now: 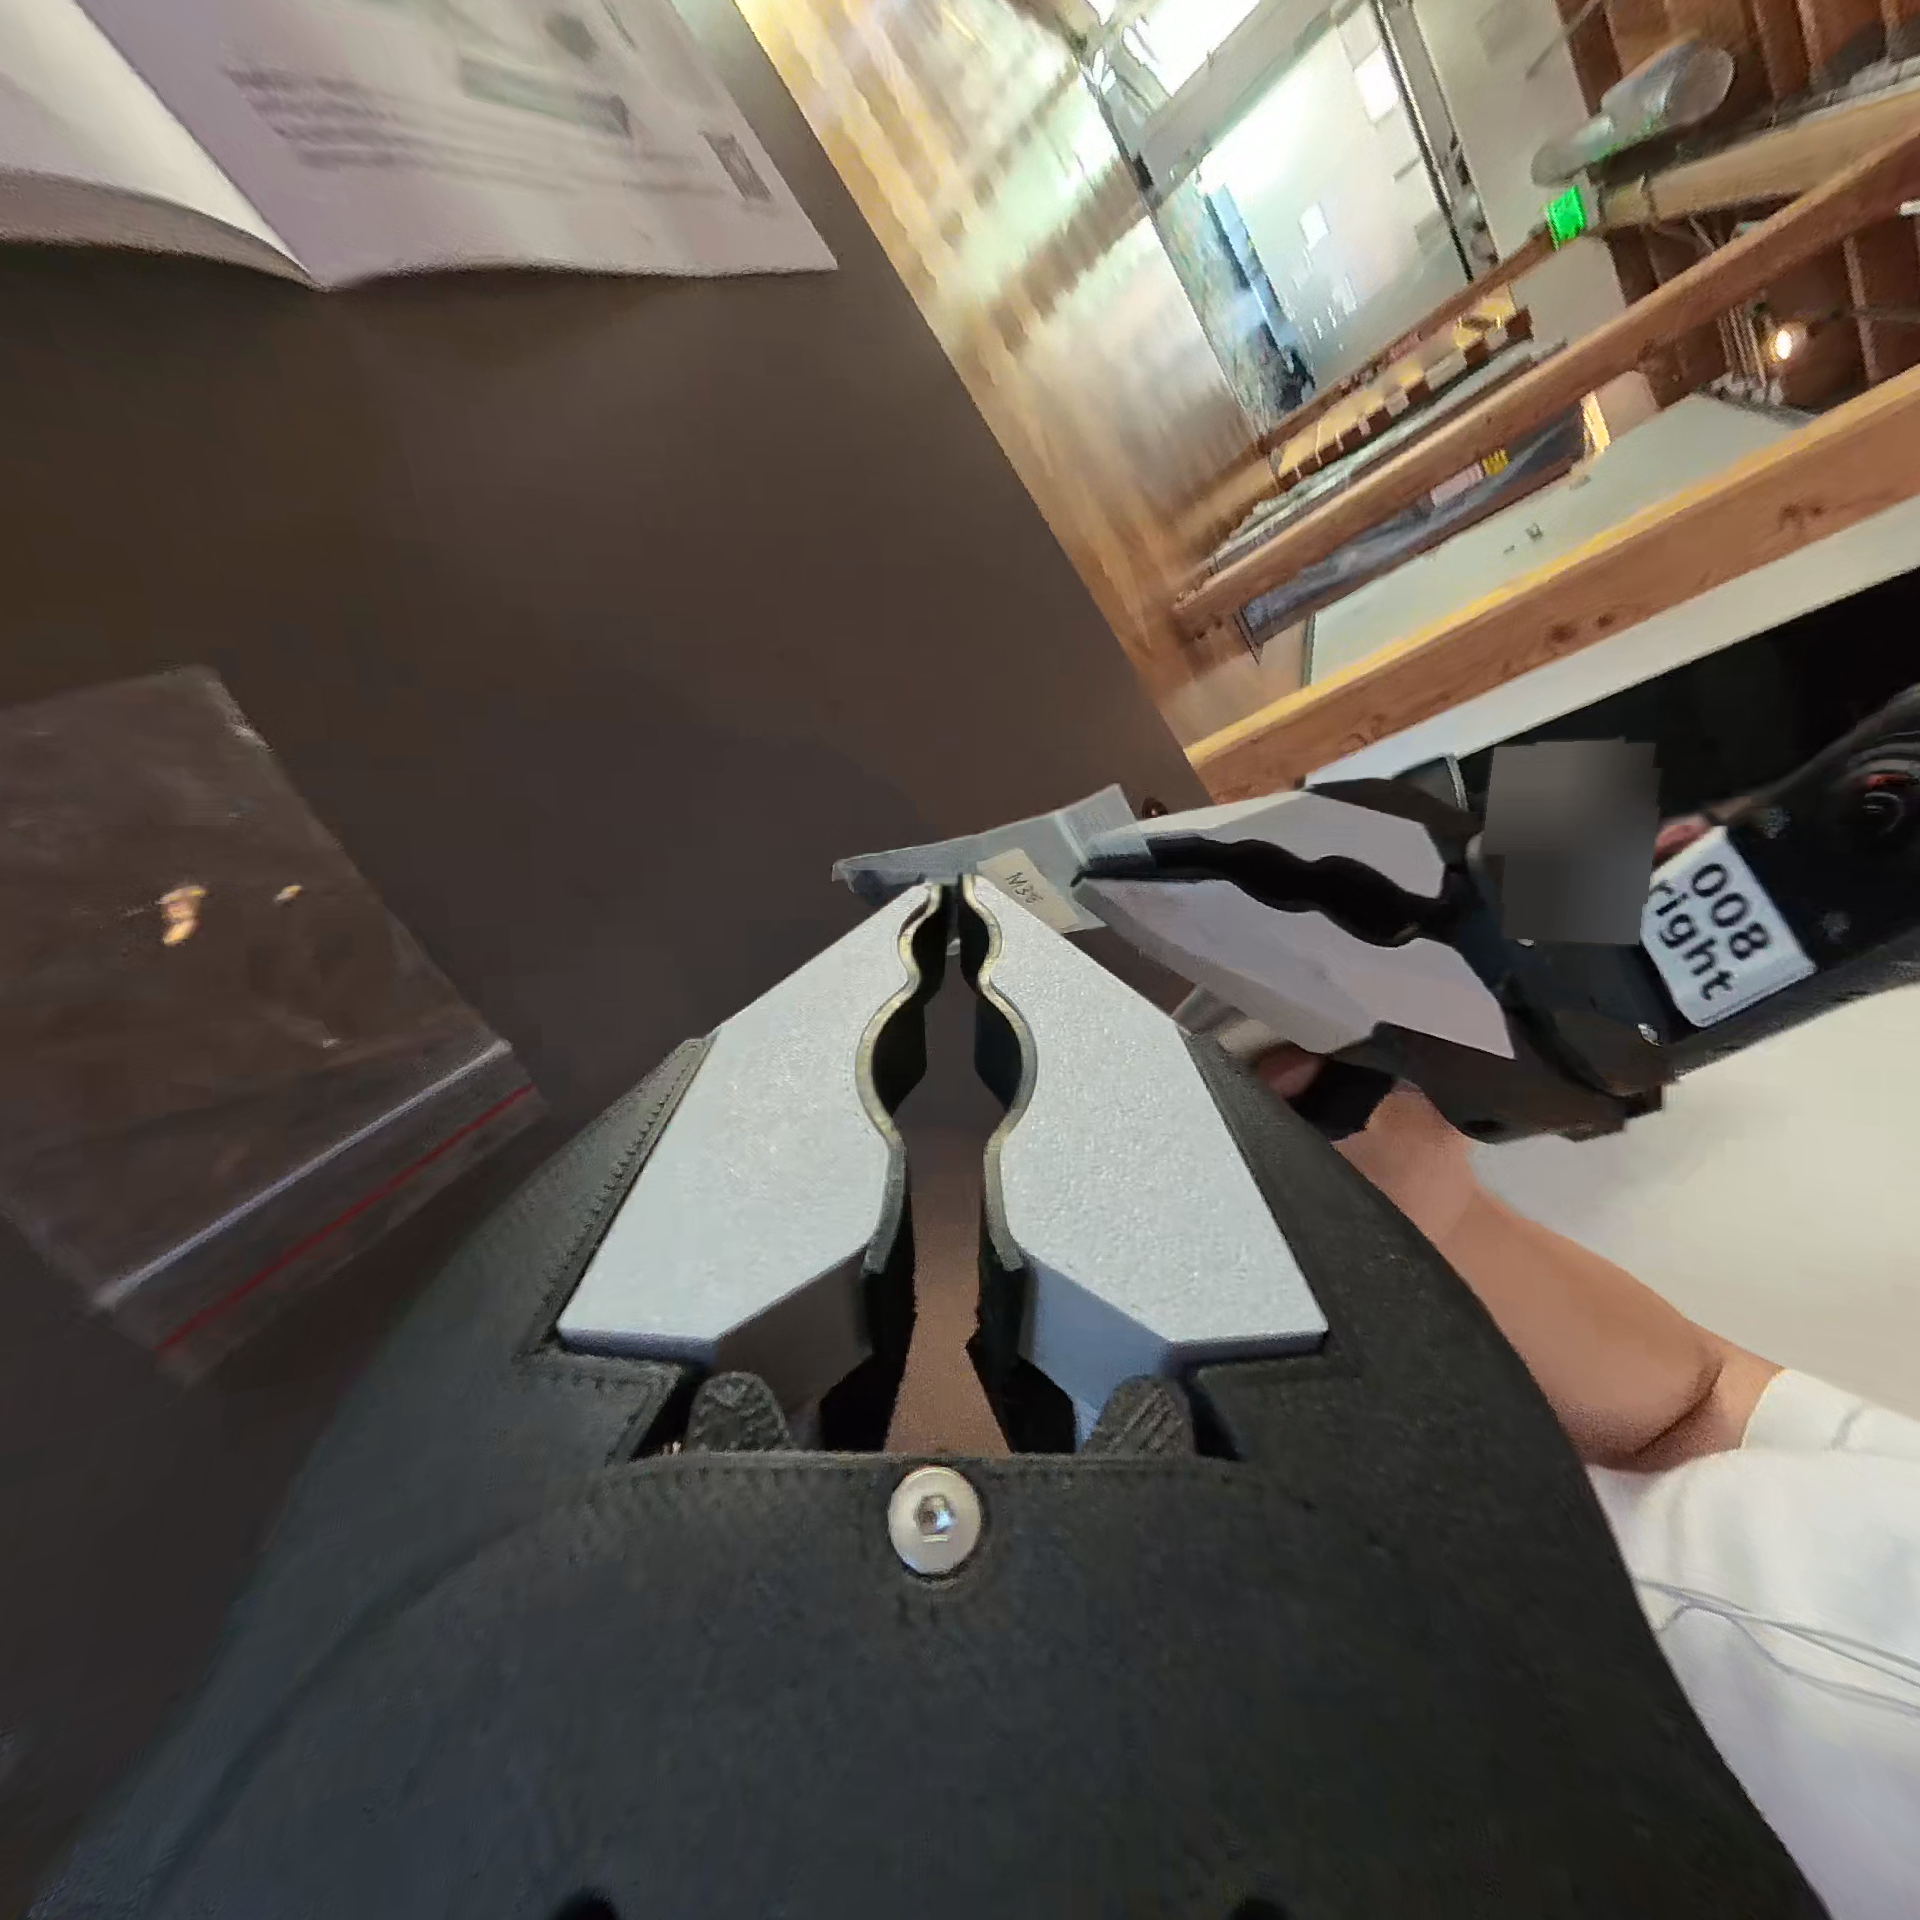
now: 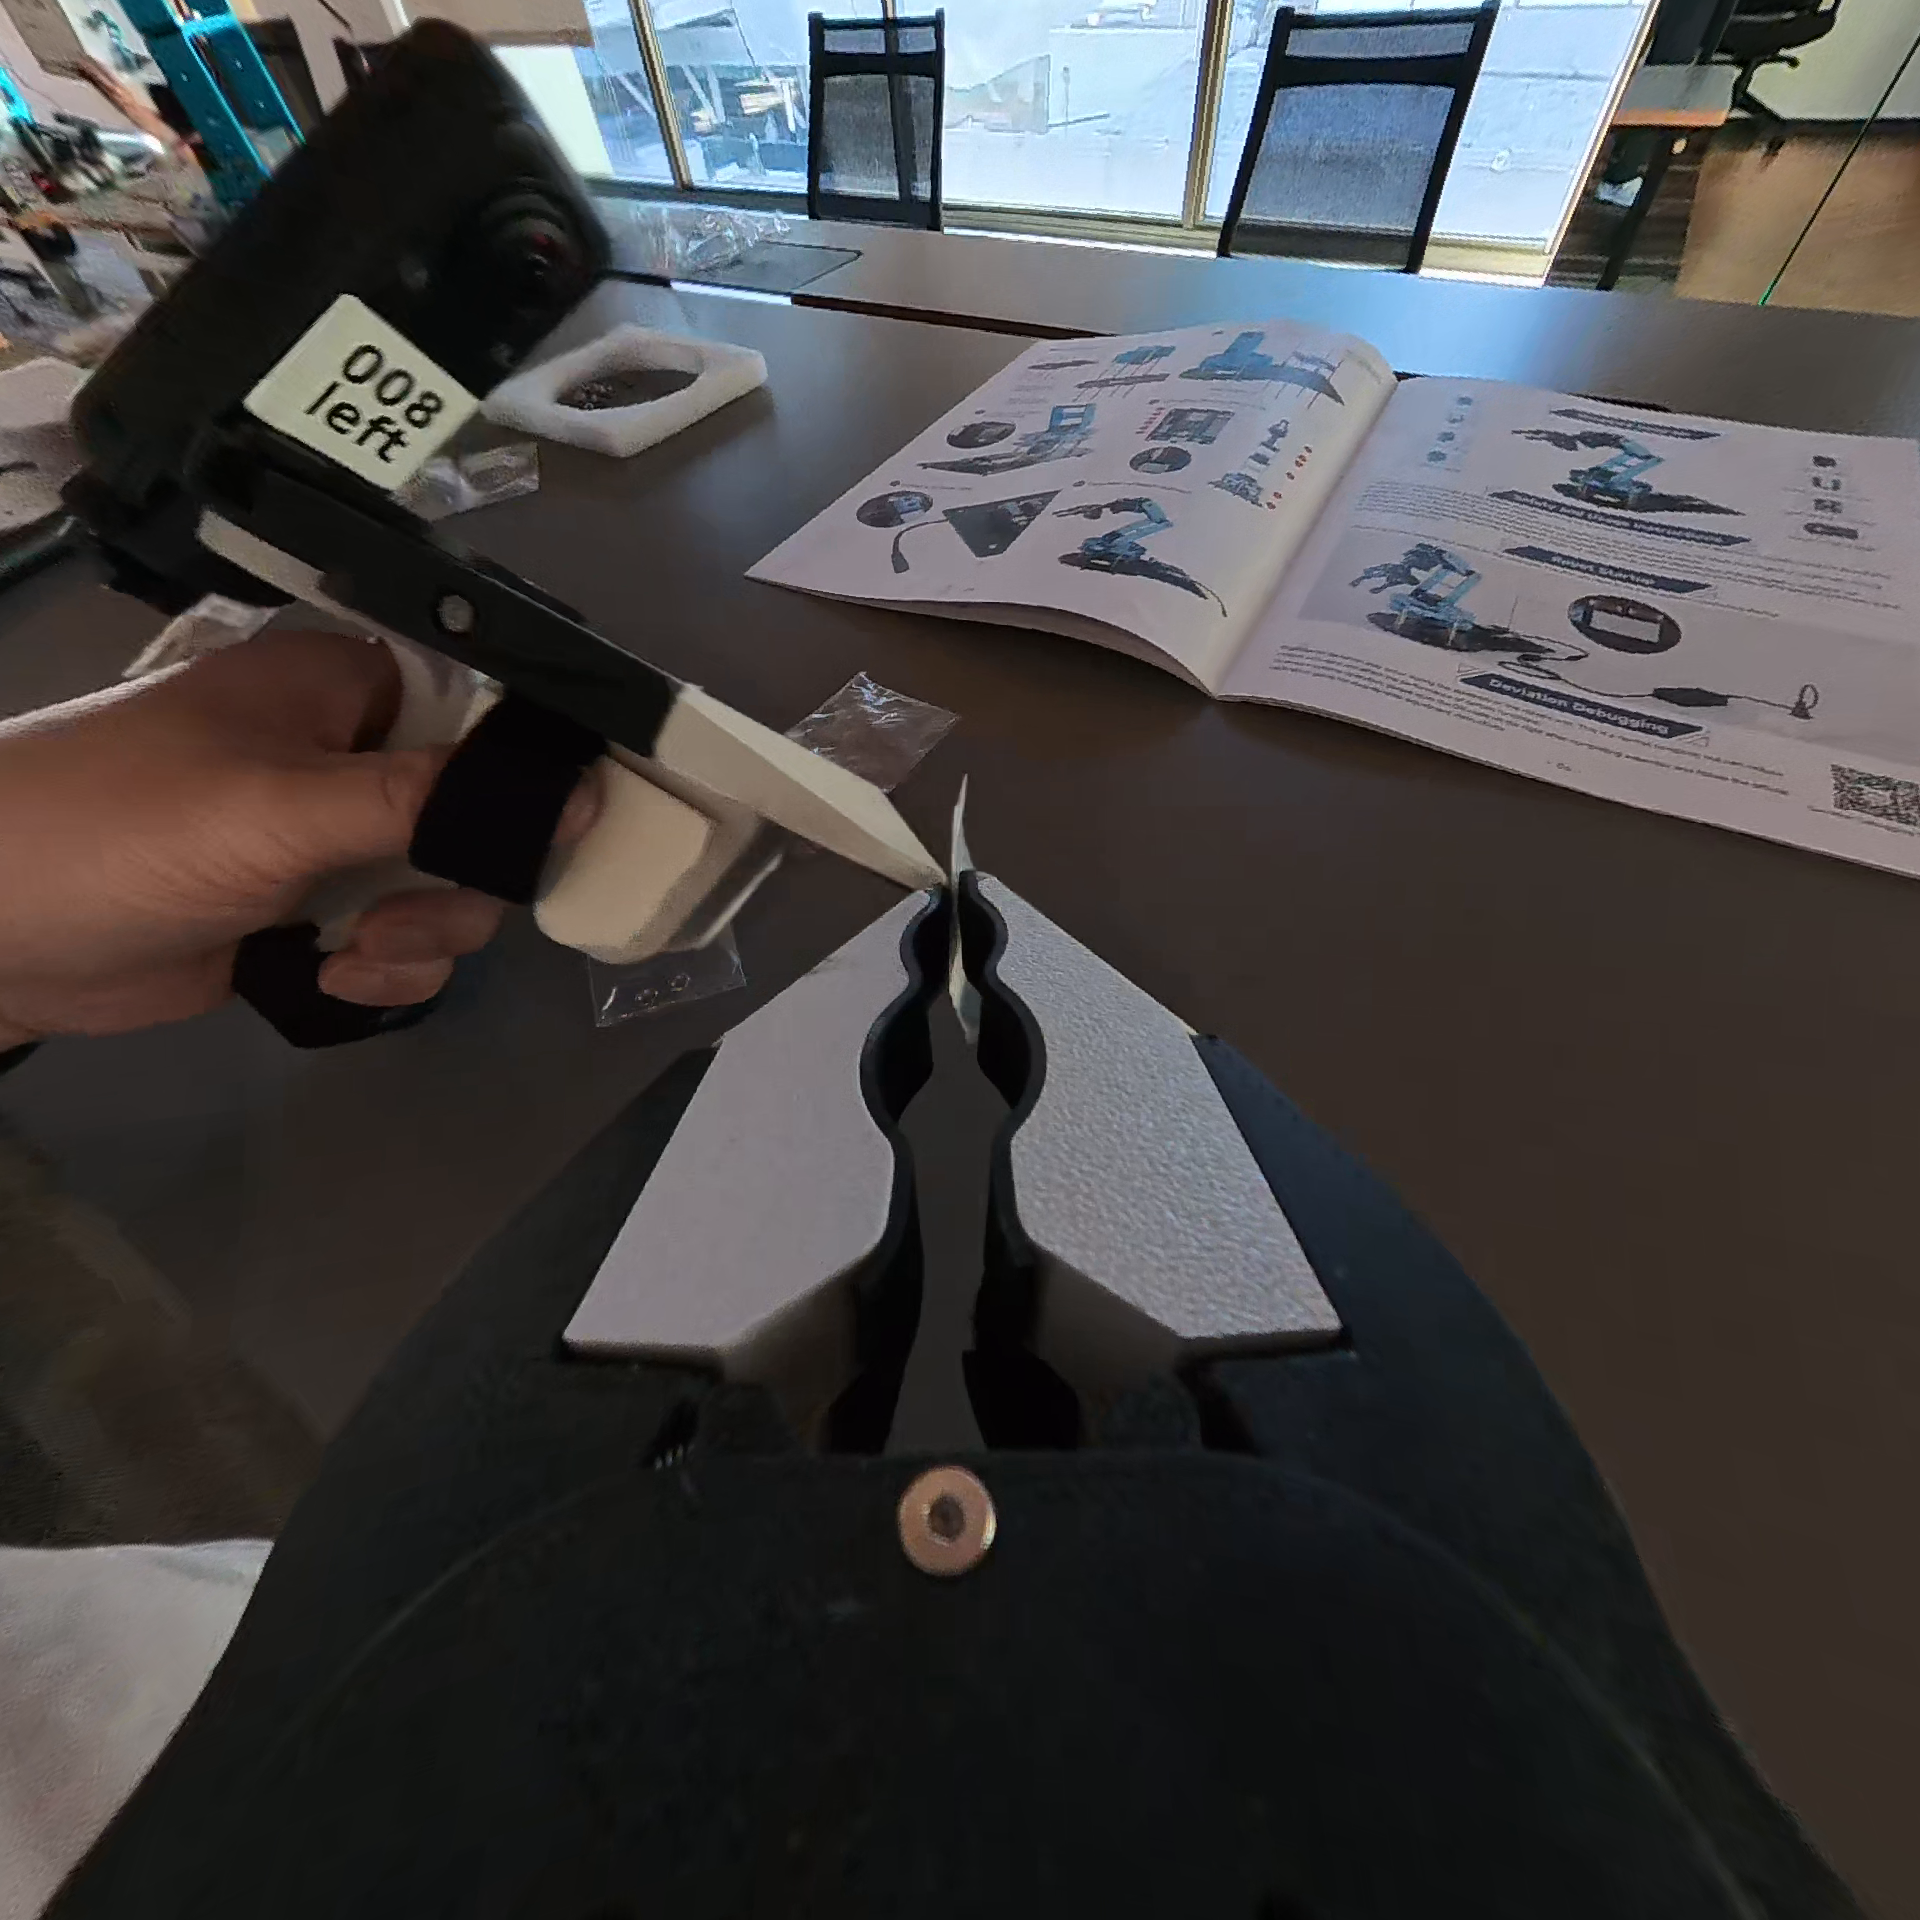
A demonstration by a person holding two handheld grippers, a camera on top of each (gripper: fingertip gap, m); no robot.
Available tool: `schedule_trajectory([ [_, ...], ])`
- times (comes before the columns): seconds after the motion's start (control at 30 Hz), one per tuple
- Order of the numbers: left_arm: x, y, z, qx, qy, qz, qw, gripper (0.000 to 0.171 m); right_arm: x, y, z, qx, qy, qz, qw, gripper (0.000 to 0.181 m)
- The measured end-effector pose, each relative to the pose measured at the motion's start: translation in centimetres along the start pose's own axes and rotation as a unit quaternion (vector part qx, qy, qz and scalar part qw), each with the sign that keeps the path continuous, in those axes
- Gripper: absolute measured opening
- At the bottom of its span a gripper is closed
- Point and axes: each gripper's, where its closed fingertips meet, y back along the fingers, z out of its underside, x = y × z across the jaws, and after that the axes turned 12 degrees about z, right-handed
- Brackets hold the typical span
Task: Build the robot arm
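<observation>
My right gripper (image 2: 954,896) is shut on a small clear plastic bag (image 2: 960,831) with a white label. The bag stands on edge between its pads above the dark table (image 2: 1403,1039). In the left wrist view the bag (image 1: 914,860) sticks out of the right gripper (image 1: 1086,868), and the label (image 1: 1023,896) faces me. My left gripper (image 1: 951,888) is shut, with its tips pinched on the bag's free lower edge. In the right wrist view the left gripper (image 2: 930,878) meets the bag right at my right fingertips. A hand (image 2: 187,821) holds it.
An open booklet (image 2: 1351,540) lies on the table at the far right. Two small clear bags (image 2: 878,727) (image 2: 665,982) lie under the left gripper. A larger zip bag with a red strip (image 1: 208,987) lies to the left. A white foam tray (image 2: 623,390) and chairs (image 2: 878,114) are farther back. The tips of both grippers are at nearly the same place.
</observation>
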Motion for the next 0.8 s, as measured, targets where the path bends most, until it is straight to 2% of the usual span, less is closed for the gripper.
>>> schedule_trajectory([
  [0.1,0.9,1.6,-1.0,0.045,0.011,0.015,0.999,0.003,0.2,-0.6,-0.5,0.006,-0.034,-0.011,0.999,0.001],
  [0.17,1.9,2.3,-1.2,0.077,0.026,0.042,0.996,0.005,-0.4,-0.9,-1.1,0.013,-0.094,-0.043,0.995,0.001],
  [0.27,2.8,3.0,-0.6,0.096,-0.026,0.03,0.995,0.015,-1.3,-1.6,-0.9,-0.01,-0.19,-0.1,0.977,0.0],
  [0.37,2.7,4.2,0.9,0.086,-0.094,-0.028,0.991,0.027,-2.7,-2.3,-0.4,-0.063,-0.295,-0.186,0.935,0.0],
  [0.47,1.3,5.5,2.0,0.052,-0.149,-0.107,0.982,0.03,-3.8,-2.2,-0.9,-0.096,-0.365,-0.266,0.887,0.0],
  [0.53,1.3,5.8,1.7,0.053,-0.151,-0.115,0.98,0.023,-4.5,-1.9,-0.8,-0.11,-0.359,-0.297,0.878,0.0],
  [0.57,1.5,5.8,1.4,0.06,-0.138,-0.106,0.983,0.014,-4.7,-1.7,-0.7,-0.114,-0.344,-0.304,0.881,0.0],
  [0.63,1.7,5.5,1.1,0.069,-0.093,-0.073,0.991,0.009,-4.8,-1.7,-0.2,-0.116,-0.298,-0.295,0.9,0.0],
  [0.7,1.5,5.6,0.7,0.075,-0.069,-0.057,0.993,0.016,-4.9,-1.5,0.3,-0.116,-0.234,-0.288,0.922,0.0],
  [0.73,1.5,5.8,0.4,0.073,-0.085,-0.051,0.992,0.026,-4.9,-1.4,0.5,-0.117,-0.201,-0.287,0.929,0.0],
  [0.8,2.2,6.0,0.1,0.039,-0.153,-0.034,0.987,0.026,-4.7,-1.1,0.7,-0.115,-0.157,-0.285,0.939,0.0],
])
